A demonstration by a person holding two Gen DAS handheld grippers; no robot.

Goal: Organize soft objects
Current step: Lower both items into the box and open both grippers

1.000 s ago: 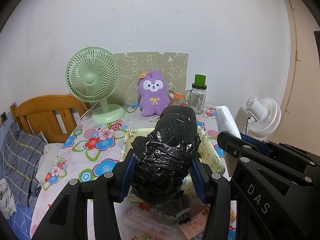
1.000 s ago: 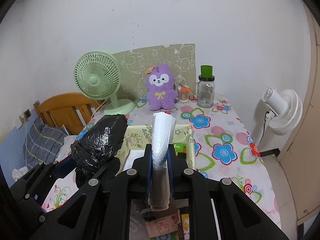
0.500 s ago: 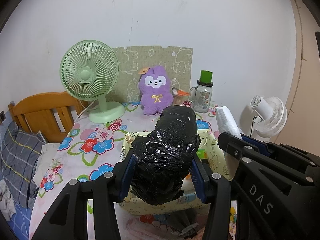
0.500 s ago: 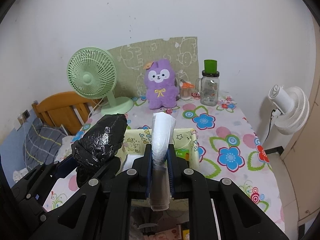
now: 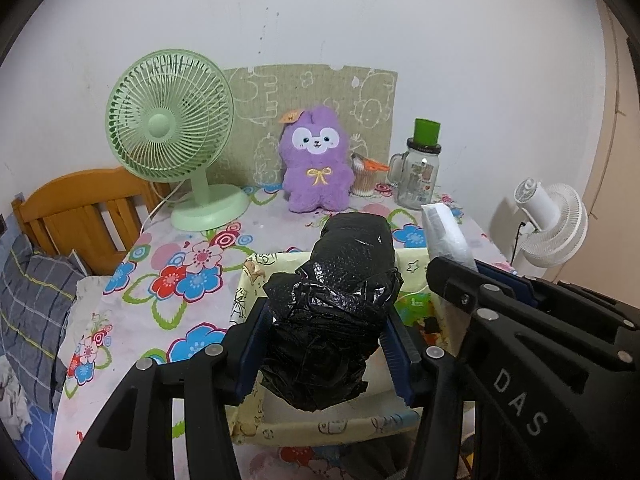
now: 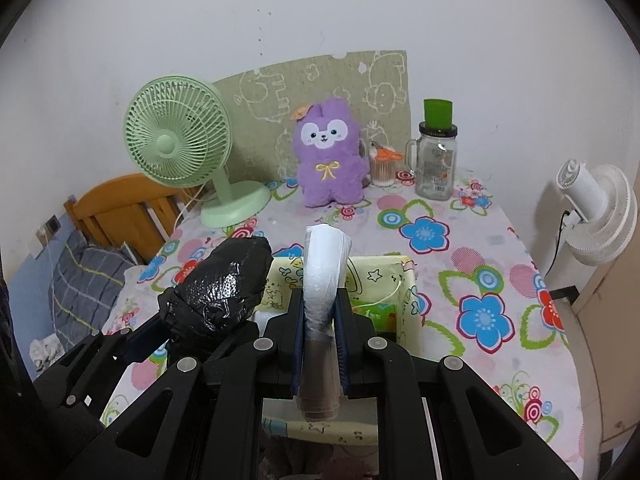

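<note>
Two bag rolls held over a yellow bin, one in each gripper.

Left gripper (image 5: pixel 326 344): clamped on a black roll (image 5: pixel 340 304) of crinkled plastic, which is held raised above the near left part of the bin (image 5: pixel 320 428). Right gripper (image 6: pixel 320 320): closed tight on a white roll (image 6: pixel 322 276), held upright over the bin's middle, with a brown core seen at the lower end. The two rolls are kept side by side, apart. The bin is set on a floral tablecloth (image 6: pixel 480 280); some green packaging is seen inside it. At the back, against the wall, are ranged a green fan (image 5: pixel 170 140), a purple plush (image 5: pixel 316 164) and a jar (image 6: pixel 436 160) with a green cap. A white fan (image 6: pixel 596 208) is stood off the table's right edge.
</note>
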